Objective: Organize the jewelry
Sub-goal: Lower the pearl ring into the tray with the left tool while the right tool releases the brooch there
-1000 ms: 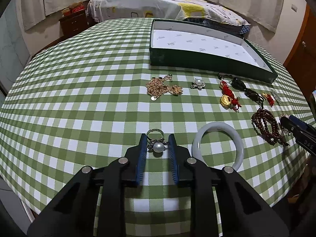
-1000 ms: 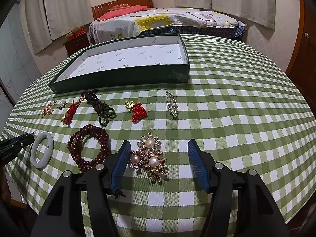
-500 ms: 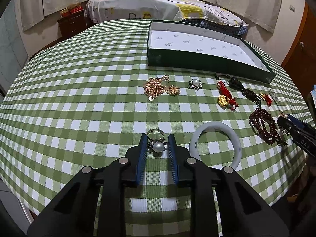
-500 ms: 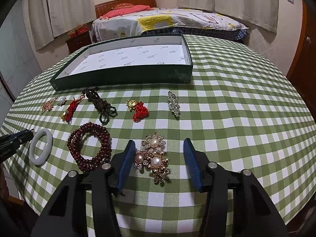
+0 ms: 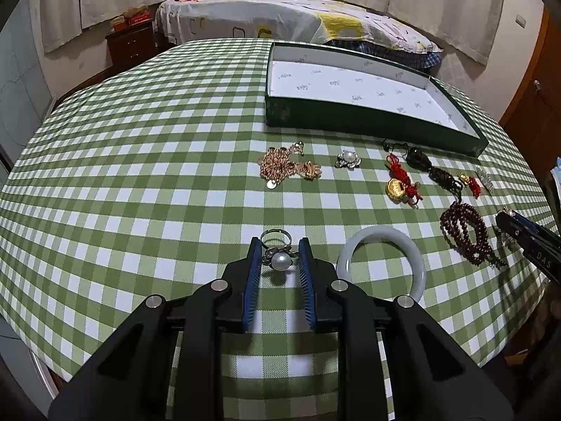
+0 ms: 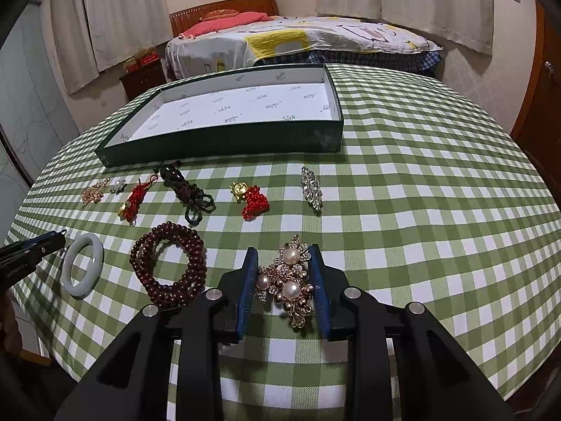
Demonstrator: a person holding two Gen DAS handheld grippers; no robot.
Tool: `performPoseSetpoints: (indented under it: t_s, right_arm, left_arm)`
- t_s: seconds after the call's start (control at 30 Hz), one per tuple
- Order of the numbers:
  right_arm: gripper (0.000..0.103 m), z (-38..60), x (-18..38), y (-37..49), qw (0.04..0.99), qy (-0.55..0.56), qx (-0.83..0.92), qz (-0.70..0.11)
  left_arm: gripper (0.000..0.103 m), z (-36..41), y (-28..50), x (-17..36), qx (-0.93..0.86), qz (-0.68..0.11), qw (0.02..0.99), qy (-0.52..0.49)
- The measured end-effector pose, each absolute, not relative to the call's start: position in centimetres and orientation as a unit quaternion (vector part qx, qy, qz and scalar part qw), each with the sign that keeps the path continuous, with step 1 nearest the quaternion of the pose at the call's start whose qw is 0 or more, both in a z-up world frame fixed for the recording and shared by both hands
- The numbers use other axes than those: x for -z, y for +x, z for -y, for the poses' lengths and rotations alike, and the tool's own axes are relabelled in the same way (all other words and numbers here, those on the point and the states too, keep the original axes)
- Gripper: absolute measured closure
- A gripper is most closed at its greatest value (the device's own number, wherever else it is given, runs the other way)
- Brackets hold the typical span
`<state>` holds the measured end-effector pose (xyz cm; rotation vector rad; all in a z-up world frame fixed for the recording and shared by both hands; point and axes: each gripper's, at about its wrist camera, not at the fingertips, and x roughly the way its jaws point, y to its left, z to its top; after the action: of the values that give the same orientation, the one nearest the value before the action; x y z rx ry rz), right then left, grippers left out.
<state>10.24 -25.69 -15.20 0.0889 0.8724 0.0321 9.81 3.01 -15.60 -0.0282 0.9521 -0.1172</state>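
My left gripper (image 5: 279, 245) is shut on a pearl ring (image 5: 278, 255) and holds it just above the checked cloth. My right gripper (image 6: 283, 256) has closed on a gold pearl brooch (image 6: 287, 279), its pads touching both sides. The green box (image 5: 368, 119) with a white lining stands at the back, and also shows in the right wrist view (image 6: 228, 140). A white jade bangle (image 5: 382, 261) lies right of my left gripper. A dark red bead bracelet (image 6: 168, 266) lies left of my right gripper.
On the cloth lie a gold chain (image 5: 285, 166), a small pearl brooch (image 5: 348, 159), red knot charms (image 5: 403, 182), a dark cord pendant (image 6: 187, 189), a red-gold charm (image 6: 250, 198) and a crystal brooch (image 6: 311, 189). A bed (image 6: 298, 40) stands behind the table.
My right gripper's jaws have narrowed from wide open until they touch the pearl brooch. My left gripper stays shut on the pearl ring and has risen slightly.
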Motion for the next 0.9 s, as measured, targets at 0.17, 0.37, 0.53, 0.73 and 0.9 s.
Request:
performPoseSetpoints:
  t_s: [0.17, 0.37, 0.53, 0.73, 0.9]
  right_arm:
    - [0.073, 25.8, 14.3, 10.3, 0.909, 0.048, -0.021, -0.414]
    - [0.073, 25.6, 12.6, 11.0, 0.916, 0.054, -0.026, -0.397]
    - [0.073, 25.6, 11.1, 12.6, 0.923, 0.050, -0.030, -0.379]
    - [0.073, 25.4, 9.2, 15.2, 0.934, 0.047, -0.034, -0.353]
    - [0.073, 25.4, 7.6, 18.0, 0.942, 0.043, -0.036, -0.330]
  left_arm:
    - [0.082, -2.6, 10.0, 14.7, 0.065, -0.449, 0.891, -0.018]
    - [0.082, -1.0, 10.9, 13.1, 0.092, -0.437, 0.895, -0.020]
    - [0.082, 0.7, 12.6, 11.8, 0.114, -0.425, 0.898, -0.019]
    - [0.082, 2.7, 15.8, 10.3, 0.135, -0.405, 0.904, -0.025]
    - [0.082, 4.7, 19.1, 8.9, 0.147, -0.380, 0.913, -0.022]
